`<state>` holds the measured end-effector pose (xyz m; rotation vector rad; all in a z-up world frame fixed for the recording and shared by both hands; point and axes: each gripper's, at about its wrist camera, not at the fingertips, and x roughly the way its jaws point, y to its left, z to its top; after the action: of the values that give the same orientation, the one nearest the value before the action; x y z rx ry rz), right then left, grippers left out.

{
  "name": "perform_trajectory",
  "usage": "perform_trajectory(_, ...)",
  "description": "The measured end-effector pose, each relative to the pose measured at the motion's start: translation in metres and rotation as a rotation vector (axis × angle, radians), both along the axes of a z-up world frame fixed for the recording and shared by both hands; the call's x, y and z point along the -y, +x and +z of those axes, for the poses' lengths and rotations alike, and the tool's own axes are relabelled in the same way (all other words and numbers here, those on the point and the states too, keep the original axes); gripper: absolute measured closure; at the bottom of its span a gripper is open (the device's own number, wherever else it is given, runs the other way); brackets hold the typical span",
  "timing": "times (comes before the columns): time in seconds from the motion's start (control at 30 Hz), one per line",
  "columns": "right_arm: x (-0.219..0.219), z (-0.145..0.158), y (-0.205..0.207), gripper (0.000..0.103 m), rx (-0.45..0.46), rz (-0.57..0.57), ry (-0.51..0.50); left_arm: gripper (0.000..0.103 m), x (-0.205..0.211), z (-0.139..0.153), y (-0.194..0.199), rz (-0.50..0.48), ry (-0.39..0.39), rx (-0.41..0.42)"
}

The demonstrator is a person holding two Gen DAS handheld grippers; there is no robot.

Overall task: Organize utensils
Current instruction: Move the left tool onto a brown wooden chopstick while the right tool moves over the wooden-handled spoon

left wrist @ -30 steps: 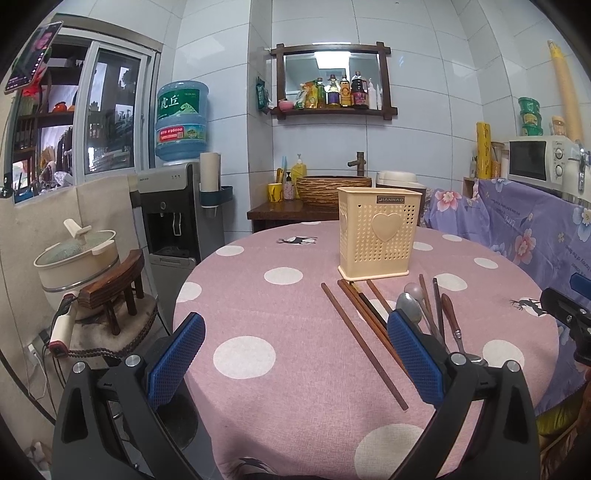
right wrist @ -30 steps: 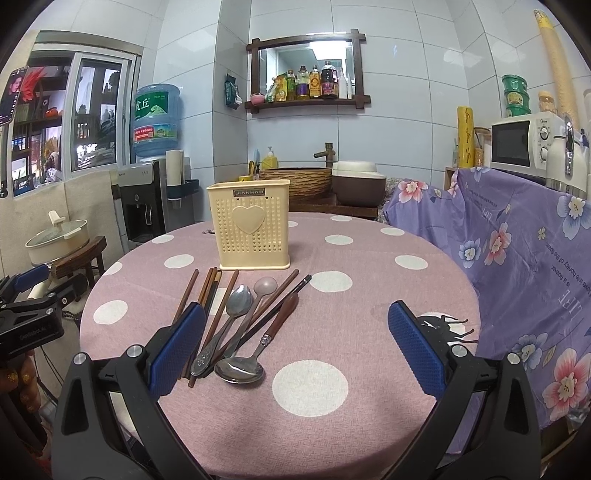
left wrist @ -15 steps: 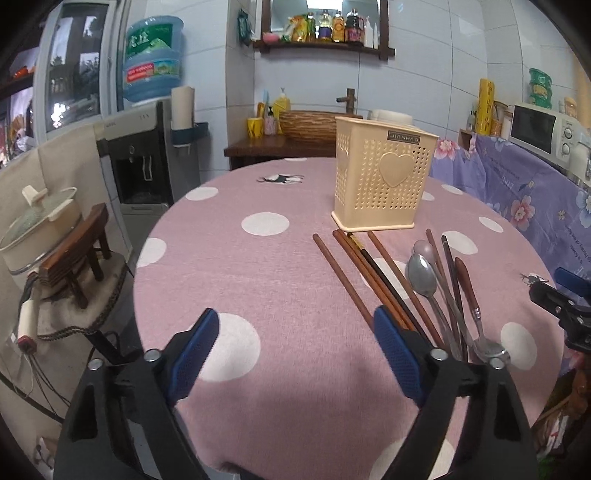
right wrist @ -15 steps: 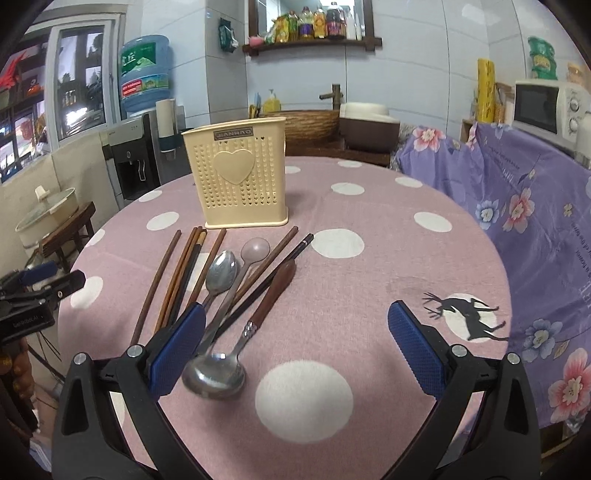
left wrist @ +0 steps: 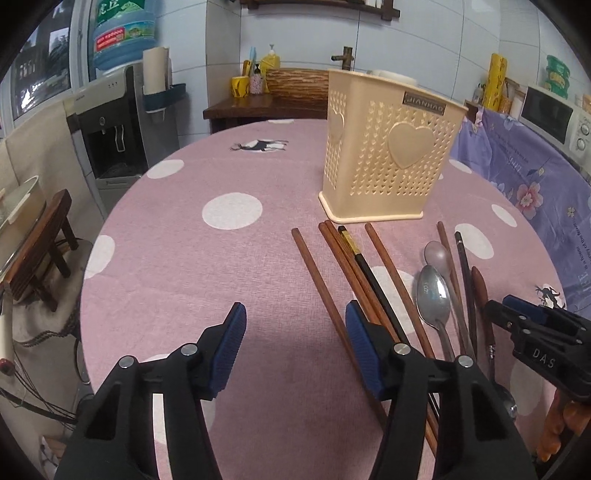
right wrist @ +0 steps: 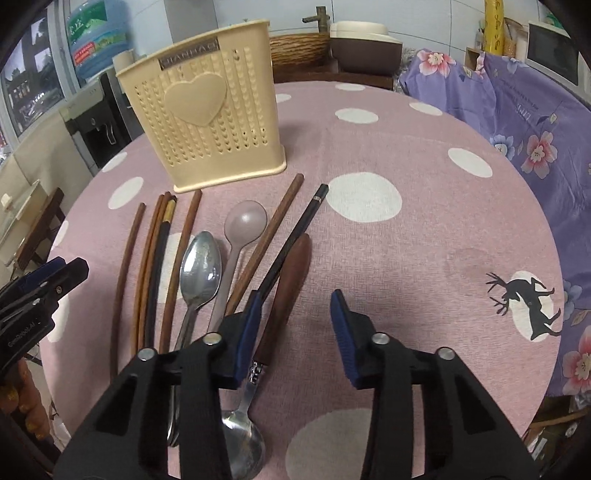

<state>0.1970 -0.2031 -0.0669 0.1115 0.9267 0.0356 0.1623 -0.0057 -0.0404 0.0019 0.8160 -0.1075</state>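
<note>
While both sets of jaws close on nothing, the wooden-handled spoon [right wrist: 286, 291], at eleven o'clock of the right gripper [right wrist: 295, 325], is approached; the left gripper [left wrist: 295, 343] hovers beside chopsticks [left wrist: 321, 280]; lifting into the holder [right wrist: 207, 122] is judged next.

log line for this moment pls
phase: approach | left gripper: closing, empty, beside chopsticks | right gripper: closing, wooden-handled spoon between jaws | holder: upright

White tiled walls [left wrist: 424, 40], water dispenser [left wrist: 110, 125] w/ blue bottle [left wrist: 122, 33], wooden stool [left wrist: 40, 251], microwave [left wrist: 554, 114] on right
</note>
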Motion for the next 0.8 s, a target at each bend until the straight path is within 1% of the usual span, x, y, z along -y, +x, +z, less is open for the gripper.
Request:
perform_trajectory(0.17,-0.002,-0.005,0.008,0.078,-0.012,-0.012,-0.014,0.055,-0.001,-0.008,0.011,0.012,-0.025,-0.054)
perform_trajectory(0.3,-0.004,-0.006,0.014,0.083,-0.003,-0.014,-0.029,0.055,0.001,-0.01,0.013,0.01,-0.017,-0.062)
perform_trajectory(0.47,0.002,-0.006,0.024,0.085,-0.006,-0.022,-0.001,0.055,0.001,-0.011,0.02,0.007,-0.013,-0.073)
perform_trajectory(0.53,0.003,-0.006,0.025,0.086,-0.008,-0.016,0.003,0.057,0.002,-0.012,0.027,0.006,-0.02,-0.089)
perform_trajectory(0.7,0.004,-0.006,0.024,0.086,-0.002,-0.006,0.011,0.069,0.005,-0.016,0.049,0.026,-0.03,-0.138)
perform_trajectory(0.77,0.003,-0.006,0.024,0.086,0.001,-0.003,0.008,0.07,0.008,-0.018,0.057,0.023,-0.047,-0.162)
perform_trajectory(0.8,0.003,-0.007,0.024,0.086,0.002,-0.002,0.007,0.071,0.011,-0.018,0.061,0.024,-0.037,-0.163)
